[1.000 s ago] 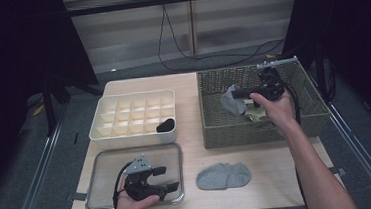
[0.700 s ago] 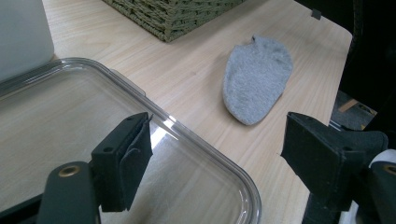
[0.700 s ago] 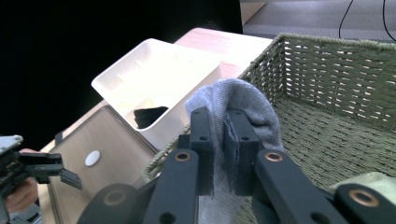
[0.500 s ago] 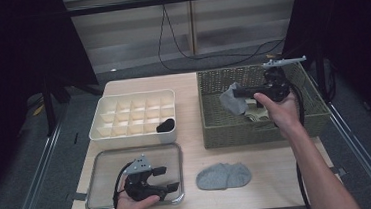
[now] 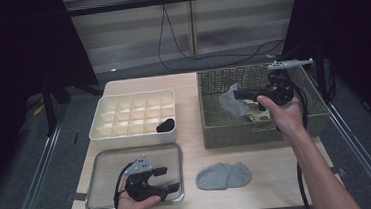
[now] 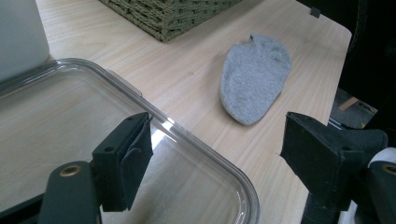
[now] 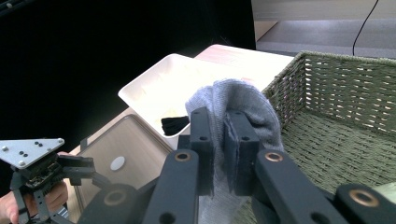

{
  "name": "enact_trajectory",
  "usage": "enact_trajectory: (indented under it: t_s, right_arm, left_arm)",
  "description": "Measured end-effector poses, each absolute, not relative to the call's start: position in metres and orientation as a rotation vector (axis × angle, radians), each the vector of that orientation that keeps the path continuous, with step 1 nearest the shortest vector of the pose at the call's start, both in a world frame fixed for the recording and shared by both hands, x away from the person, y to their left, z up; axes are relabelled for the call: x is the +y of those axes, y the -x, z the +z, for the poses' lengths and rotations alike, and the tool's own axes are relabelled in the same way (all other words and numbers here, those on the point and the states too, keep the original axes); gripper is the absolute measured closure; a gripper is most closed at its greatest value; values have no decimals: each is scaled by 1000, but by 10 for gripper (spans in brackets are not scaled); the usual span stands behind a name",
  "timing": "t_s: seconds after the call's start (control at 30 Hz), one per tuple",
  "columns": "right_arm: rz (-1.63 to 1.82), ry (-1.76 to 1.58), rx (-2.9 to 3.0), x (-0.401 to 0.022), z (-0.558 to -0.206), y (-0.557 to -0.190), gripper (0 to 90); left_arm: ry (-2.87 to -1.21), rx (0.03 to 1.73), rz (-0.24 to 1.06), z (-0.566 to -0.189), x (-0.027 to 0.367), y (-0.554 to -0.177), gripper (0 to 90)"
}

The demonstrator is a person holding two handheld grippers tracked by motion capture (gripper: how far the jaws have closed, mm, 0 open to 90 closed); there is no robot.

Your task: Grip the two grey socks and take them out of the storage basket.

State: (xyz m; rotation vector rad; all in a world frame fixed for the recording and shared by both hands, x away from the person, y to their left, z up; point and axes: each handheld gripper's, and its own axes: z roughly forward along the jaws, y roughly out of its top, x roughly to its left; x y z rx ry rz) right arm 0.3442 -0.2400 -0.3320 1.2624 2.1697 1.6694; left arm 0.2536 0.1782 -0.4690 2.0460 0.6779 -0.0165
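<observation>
From the high view, the right gripper is clamped on a crumpled light grey fabric sock, holding it above the left half of the green woven wicker basket; the sock hangs bunched from the jaws, its length running downward toward the basket floor. A pale item lies in the basket under the hand, too hidden to identify. The white plastic compartment tray holds one small black bundle in a front-row cell at its right end. A second flat grey sock lies on the light wooden table, its long axis across the table, just right of the clear plastic lid. The left gripper rests over that lid, jaws wide apart and holding nothing

In the left gripper view, the flat grey sock lies beyond the lid's rim, between the spread jaws

In the right gripper view, the jaws pinch the held sock, which bulges above them, basket on the right, tray and black bundle behind
</observation>
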Motion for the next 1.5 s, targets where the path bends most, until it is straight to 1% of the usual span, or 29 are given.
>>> enact_trajectory:
  t_s: [0.33, 0.77, 0.97, 1.1, 1.5]
  right_arm:
    - [1698, -1230, 2157, -238, -323, -328, 830]
    - [1740, -1185, 2154, -233, -319, -300, 830]
    - [1747, -1164, 2157, -230, -319, -287, 830]
    - [1746, -1157, 2166, -227, -321, -276, 830]
    - [1749, -1155, 2195, -217, -339, -256, 830]
  left_arm:
    - [-2043, 664, -22, -469, 174, -252, 256]
    - [-2051, 630, -32, -469, 161, -250, 279]
    - [-2051, 606, -42, -469, 154, -249, 317]
    - [-2050, 590, -41, -468, 149, -250, 336]
    - [-2033, 551, -23, -458, 134, -257, 342]
